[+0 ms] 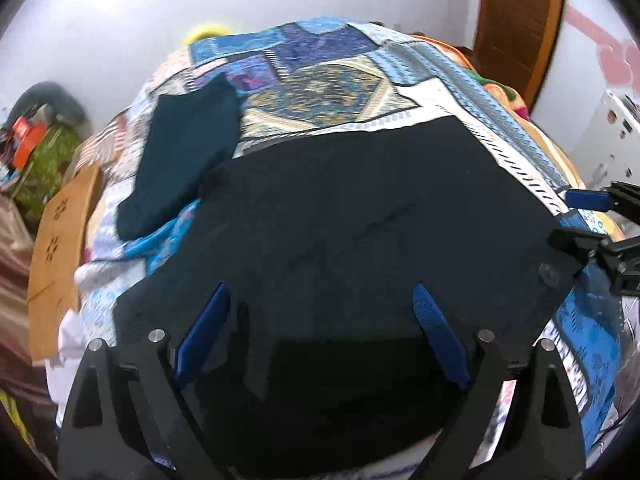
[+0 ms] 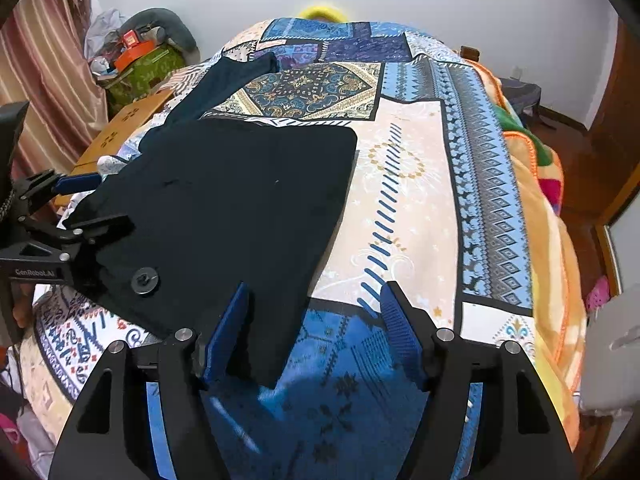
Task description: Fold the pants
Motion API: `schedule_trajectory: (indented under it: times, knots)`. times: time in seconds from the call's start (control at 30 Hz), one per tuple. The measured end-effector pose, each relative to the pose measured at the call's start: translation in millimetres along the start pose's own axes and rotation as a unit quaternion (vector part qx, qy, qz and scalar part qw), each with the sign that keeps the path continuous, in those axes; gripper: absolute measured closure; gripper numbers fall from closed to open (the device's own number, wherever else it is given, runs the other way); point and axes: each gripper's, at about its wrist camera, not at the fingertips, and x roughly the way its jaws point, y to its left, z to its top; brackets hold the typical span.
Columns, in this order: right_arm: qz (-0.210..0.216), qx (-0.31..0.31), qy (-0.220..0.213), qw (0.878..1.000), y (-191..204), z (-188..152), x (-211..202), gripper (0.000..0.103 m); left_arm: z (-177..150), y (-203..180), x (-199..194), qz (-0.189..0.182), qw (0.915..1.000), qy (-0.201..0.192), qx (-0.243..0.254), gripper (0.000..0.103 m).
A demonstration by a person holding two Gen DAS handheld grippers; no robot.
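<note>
Dark navy pants (image 1: 340, 220) lie on a patterned blue quilt (image 1: 332, 76), partly folded into a broad panel, with one leg (image 1: 188, 152) stretched away at the far left. A black button (image 2: 145, 280) shows at the waistband. My left gripper (image 1: 322, 300) is open, its blue pads spread over the near part of the pants. My right gripper (image 2: 316, 300) is open over the pants' near right corner (image 2: 276, 360), one pad on the cloth side, the other over the quilt (image 2: 412, 200). Each gripper shows in the other's view: the right (image 1: 576, 220), the left (image 2: 100, 200).
The bed fills both views. A wooden board (image 1: 60, 248) lies at the bed's left edge. Cluttered boxes and a green bag (image 2: 136, 64) stand by the curtain (image 2: 44, 76). An orange blanket (image 2: 556, 216) hangs over the right side. A wooden door (image 1: 520, 20) is behind.
</note>
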Motion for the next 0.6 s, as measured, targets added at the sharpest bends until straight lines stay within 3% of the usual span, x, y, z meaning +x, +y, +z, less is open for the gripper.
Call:
schedule_trajectory:
  times: [0.27, 0.43, 0.6]
  knots:
    - [0.016, -0.032, -0.043, 0.998, 30.7, 24.1, -24.4, 0.038, -33.0, 66.2, -39.7, 0.053, 0.9939, -0.021, -0.094, 0.009]
    - [0.037, -0.070, -0.070, 0.994, 69.9, 45.3, -28.5, 0.038, -56.3, 123.1, -62.6, 0.060, 0.9820, -0.028, -0.177, 0.008]
    - [0.063, -0.101, -0.069, 0.990, 106.3, 58.2, -14.2, 0.038, -92.9, 172.6, -68.5, 0.031, 0.9623, -0.014, -0.270, 0.008]
